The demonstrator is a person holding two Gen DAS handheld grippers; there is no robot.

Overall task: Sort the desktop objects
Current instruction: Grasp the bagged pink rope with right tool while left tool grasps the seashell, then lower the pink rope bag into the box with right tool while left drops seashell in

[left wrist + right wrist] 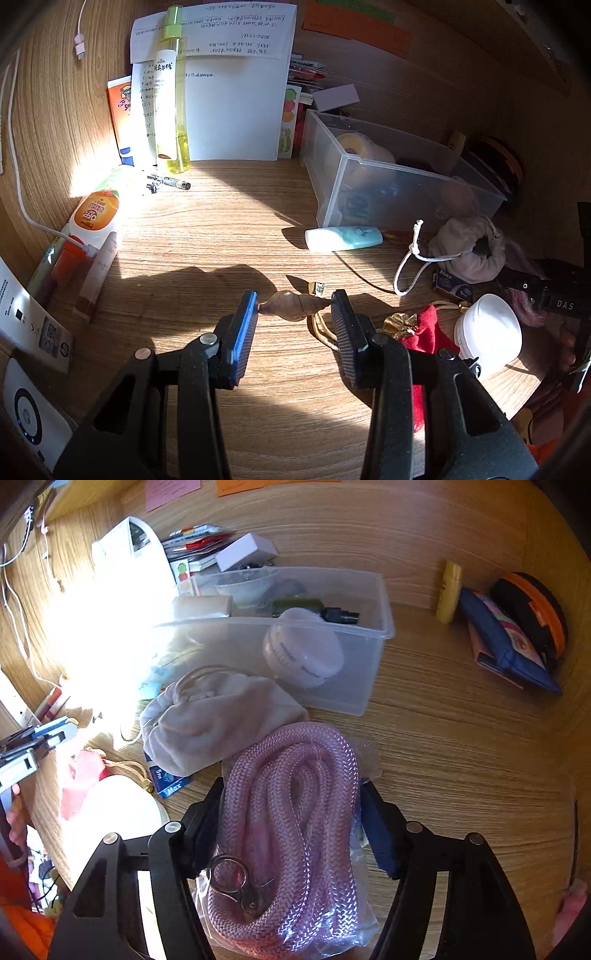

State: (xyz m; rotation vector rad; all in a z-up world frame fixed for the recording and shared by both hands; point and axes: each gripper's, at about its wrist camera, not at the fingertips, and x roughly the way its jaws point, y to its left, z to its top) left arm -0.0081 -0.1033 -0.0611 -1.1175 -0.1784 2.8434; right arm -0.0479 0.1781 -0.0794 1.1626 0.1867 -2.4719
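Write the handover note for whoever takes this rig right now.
Left gripper: open, fingers either side of the small shell on the desk; not yet closed on it.
Right gripper: shut on the bagged pink rope.
Clear bin already holds a bottle, tape and a round white case.
Left out: grey pouch, white tube, red pouch, white jar.
Next, likely: bin the rope, grasp the shell.
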